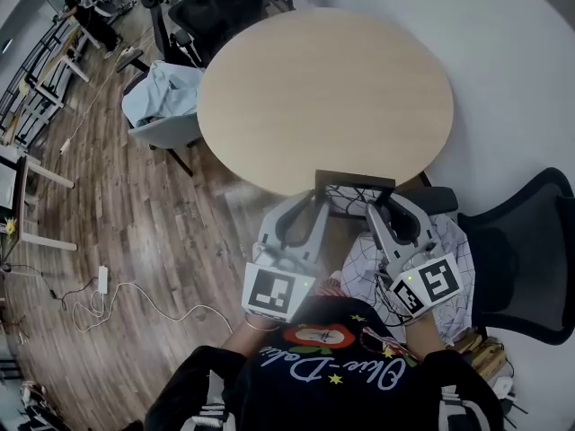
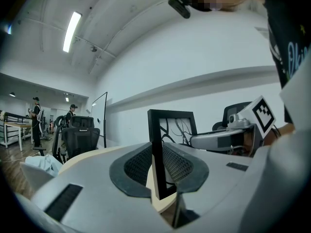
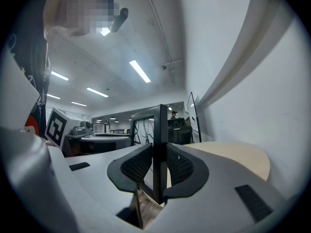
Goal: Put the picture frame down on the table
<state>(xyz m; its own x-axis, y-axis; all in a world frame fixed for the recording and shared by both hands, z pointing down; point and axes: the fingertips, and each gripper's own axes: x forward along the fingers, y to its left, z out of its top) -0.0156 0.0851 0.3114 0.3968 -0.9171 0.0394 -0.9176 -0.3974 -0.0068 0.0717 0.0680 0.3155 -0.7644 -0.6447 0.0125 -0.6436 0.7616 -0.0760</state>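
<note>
A black picture frame (image 1: pixel 355 180) with a branch-pattern print stands upright at the near edge of the round wooden table (image 1: pixel 323 88). I hold it from both sides. My left gripper (image 1: pixel 316 197) is shut on the frame's left upright, and my right gripper (image 1: pixel 377 203) is shut on its right upright. In the left gripper view the frame (image 2: pixel 171 125) rises between the mesh pads of my left gripper (image 2: pixel 158 164), with the tabletop (image 2: pixel 92 157) beyond. In the right gripper view the frame's edge (image 3: pixel 159 125) is pinched between the pads of my right gripper (image 3: pixel 159 166).
A black office chair (image 1: pixel 530 259) stands at the right. Another black chair (image 1: pixel 216 7) sits behind the table, and a chair draped in pale blue cloth (image 1: pixel 162 97) is at its left. A white cable (image 1: pixel 99 294) lies on the wood floor. People stand far off at the back left.
</note>
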